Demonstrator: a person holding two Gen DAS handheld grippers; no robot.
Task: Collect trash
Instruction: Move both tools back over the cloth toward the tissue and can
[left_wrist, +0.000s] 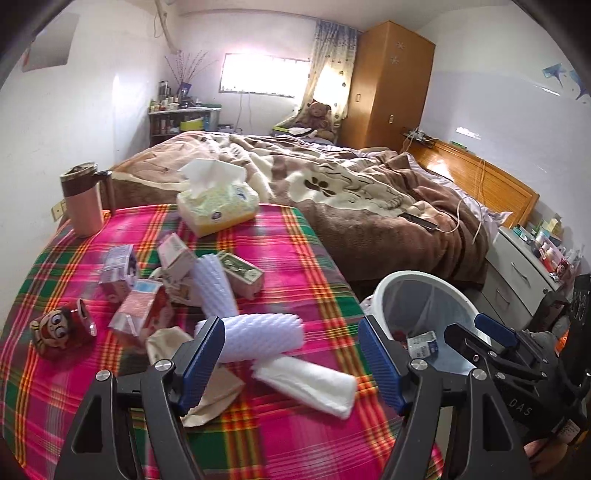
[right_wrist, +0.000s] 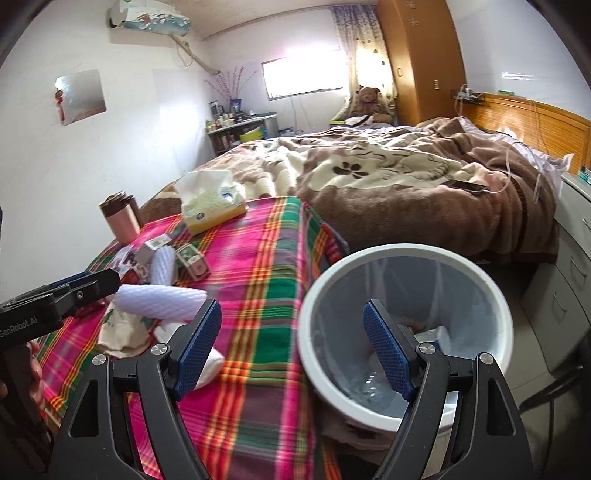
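Note:
Trash lies scattered on the plaid tablecloth: several small cartons, two white foam net sleeves, a folded white tissue and crumpled beige paper. My left gripper hovers open over the nearer foam sleeve and the tissue, holding nothing. The white trash bin stands beside the table's right edge, with a small carton inside. My right gripper is open and empty, one finger over the table edge and the other over the bin's mouth. It also shows in the left wrist view, right gripper.
A yellow tissue box, a pink lidded cup and a cartoon mug lying on its side share the table. Behind it is a bed with a brown blanket. White drawers stand to the right of the bin.

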